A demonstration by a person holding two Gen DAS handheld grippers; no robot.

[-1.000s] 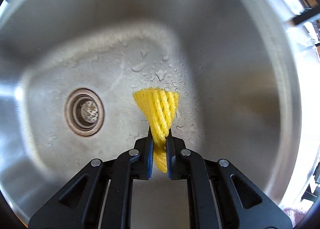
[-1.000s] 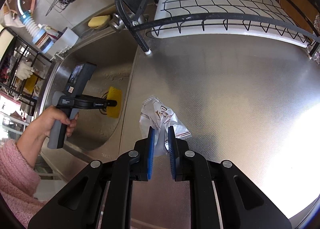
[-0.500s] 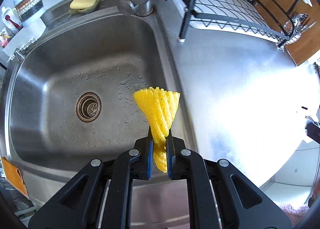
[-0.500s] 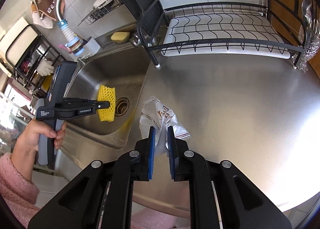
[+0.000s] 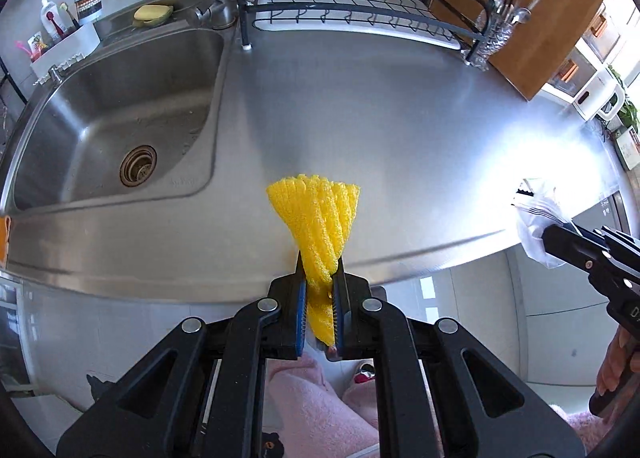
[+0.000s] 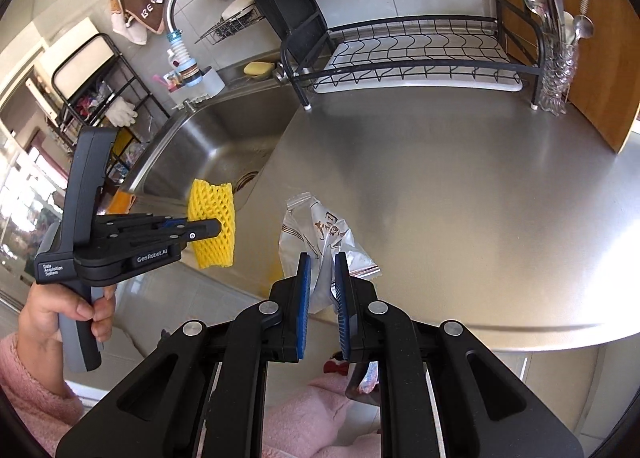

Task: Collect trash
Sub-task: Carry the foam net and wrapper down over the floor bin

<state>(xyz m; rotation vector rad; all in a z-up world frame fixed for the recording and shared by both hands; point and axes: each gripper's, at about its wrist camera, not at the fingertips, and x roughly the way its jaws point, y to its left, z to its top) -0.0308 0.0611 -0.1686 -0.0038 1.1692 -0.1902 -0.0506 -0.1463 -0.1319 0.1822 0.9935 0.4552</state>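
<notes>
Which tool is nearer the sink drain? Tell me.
Left. The left tool, gripping yellow foam netting, hangs beside the sink drain; the right tool, holding a wrapper, sits farther along the counter.

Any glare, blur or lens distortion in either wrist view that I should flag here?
Left wrist view: glare blows out the counter at right, beside the plastic wrapper; the yellow foam net is sharp. Right wrist view: milder glare on the counter's right edge, fisheye bends the dish rack.
</notes>
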